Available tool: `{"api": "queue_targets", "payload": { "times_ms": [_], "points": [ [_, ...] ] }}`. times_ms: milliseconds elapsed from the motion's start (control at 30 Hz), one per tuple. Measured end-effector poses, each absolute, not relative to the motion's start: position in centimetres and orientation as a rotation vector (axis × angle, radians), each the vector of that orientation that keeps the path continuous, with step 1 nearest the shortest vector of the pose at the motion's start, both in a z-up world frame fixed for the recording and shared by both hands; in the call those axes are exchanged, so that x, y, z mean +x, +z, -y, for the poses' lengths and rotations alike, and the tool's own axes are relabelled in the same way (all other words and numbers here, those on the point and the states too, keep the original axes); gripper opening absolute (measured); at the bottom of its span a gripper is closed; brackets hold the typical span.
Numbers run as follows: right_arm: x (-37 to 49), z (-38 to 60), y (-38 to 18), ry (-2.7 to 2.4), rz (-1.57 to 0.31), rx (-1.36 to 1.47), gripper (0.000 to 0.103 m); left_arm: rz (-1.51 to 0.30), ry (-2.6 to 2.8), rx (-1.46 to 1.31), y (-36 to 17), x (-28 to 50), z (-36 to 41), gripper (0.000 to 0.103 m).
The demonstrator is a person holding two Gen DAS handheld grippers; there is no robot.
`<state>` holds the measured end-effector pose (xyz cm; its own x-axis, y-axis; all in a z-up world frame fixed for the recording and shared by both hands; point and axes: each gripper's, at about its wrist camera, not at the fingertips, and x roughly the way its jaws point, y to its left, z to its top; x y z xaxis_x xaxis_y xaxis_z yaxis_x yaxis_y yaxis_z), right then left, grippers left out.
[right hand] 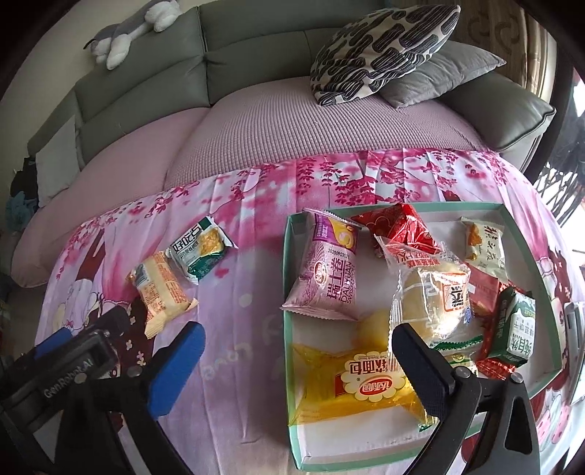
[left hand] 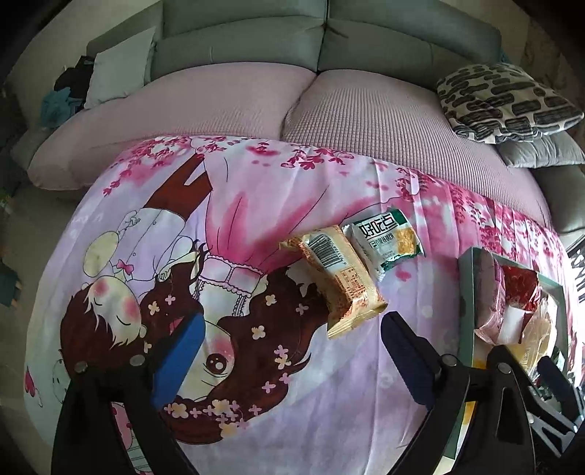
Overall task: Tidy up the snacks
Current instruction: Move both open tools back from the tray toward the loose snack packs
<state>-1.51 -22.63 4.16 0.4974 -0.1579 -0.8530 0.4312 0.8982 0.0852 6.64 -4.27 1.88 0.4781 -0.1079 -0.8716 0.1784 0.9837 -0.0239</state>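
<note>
Two snack packets lie loose on the pink cartoon cloth: an orange packet (left hand: 340, 281) (right hand: 161, 292) and a green-white packet (left hand: 385, 243) (right hand: 201, 250) just beyond it. A shallow green-rimmed box (right hand: 289, 277) (left hand: 466, 292) on the right holds several snacks, among them a purple roll pack (right hand: 329, 270), a yellow bread pack (right hand: 362, 391) and a red packet (right hand: 398, 228). My left gripper (left hand: 292, 360) is open and empty, just short of the orange packet. My right gripper (right hand: 298, 369) is open and empty, straddling the box's left wall above the yellow pack.
The cloth (left hand: 256, 204) covers a table in front of a sofa with pink seat covers (right hand: 278, 120). A black-white patterned cushion (right hand: 380, 47) and a grey cushion (right hand: 438, 73) lie on the sofa at the right. A plush toy (right hand: 128, 29) sits on the backrest.
</note>
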Motion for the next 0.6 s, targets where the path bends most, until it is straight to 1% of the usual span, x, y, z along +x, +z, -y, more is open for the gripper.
{"api": "queue_targets", "payload": {
  "times_ms": [600],
  "points": [
    [-0.9,21.4,3.9,-0.365,-1.012,0.252,0.103,-1.083,-0.16,0.057,1.8,8.2,3.3,0.097]
  ]
}}
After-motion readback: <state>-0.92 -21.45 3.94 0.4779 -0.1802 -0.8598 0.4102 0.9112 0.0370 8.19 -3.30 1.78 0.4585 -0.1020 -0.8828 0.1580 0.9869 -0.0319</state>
